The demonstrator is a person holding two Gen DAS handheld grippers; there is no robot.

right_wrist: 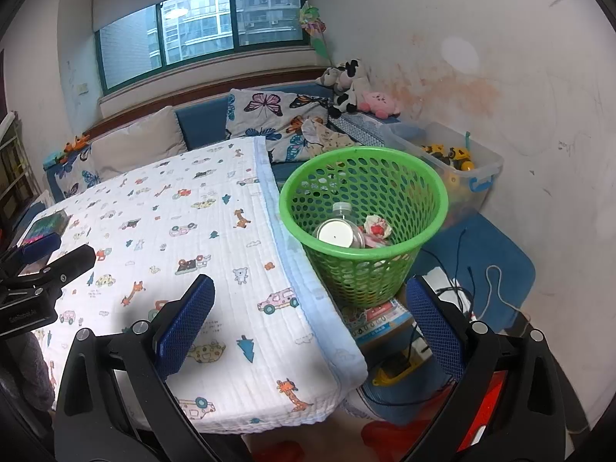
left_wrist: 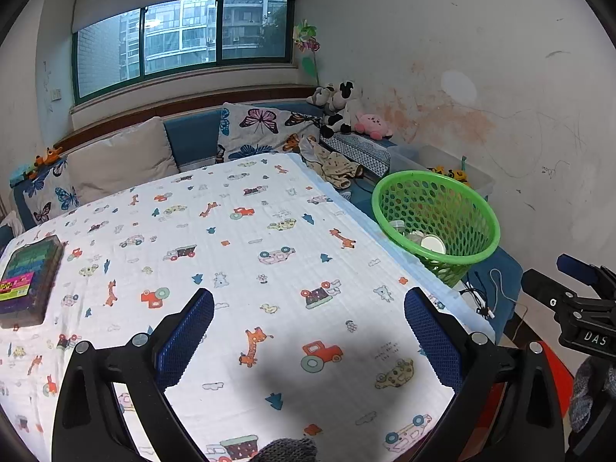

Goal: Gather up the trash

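- The left gripper (left_wrist: 308, 331) points forward and slightly down, its two blue-padded fingers (left_wrist: 184, 337) spread wide apart with nothing between them.
- The right gripper (right_wrist: 310, 327) points forward the same way, its blue-padded fingers (right_wrist: 435, 329) also spread wide and holding nothing.
- In the left wrist view, the right gripper (left_wrist: 573, 300) shows at the right edge, level with the left one and just beside it.
- In the right wrist view, the left gripper (right_wrist: 42, 265) shows at the left edge.
- A grey knitted sleeve (left_wrist: 593, 392) covers the person's right arm behind its gripper.
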